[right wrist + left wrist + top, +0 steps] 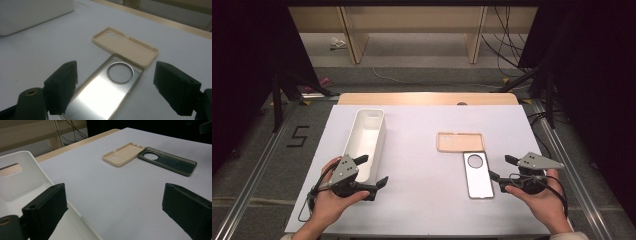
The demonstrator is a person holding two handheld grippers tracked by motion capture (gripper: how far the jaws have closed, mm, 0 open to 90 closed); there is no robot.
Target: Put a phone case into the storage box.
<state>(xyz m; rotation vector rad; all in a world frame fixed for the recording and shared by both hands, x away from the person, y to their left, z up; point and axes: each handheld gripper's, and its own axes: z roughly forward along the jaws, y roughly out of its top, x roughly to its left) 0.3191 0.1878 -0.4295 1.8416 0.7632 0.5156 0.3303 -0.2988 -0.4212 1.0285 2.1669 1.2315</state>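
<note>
Glossy clear phone case (105, 92), matt beige phone case (125, 46), white plastic bin (364, 142)

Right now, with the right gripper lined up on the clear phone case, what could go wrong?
1. The clear case touches the beige case at one end, so closing the open right gripper may nudge or drag both.
2. The clear case lies flat on the table; the jaws could slide over it.
3. The left gripper hangs by the white bin and could knock it.

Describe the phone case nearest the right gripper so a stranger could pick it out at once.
On the white table, look at the right half, in front of the right gripper. Two phone cases lie there, corners touching: the grey case is the nearer one, lengthwise. Unlike the beige case beyond it, it looks glossy and see-through, with one big round camera hole.
</note>
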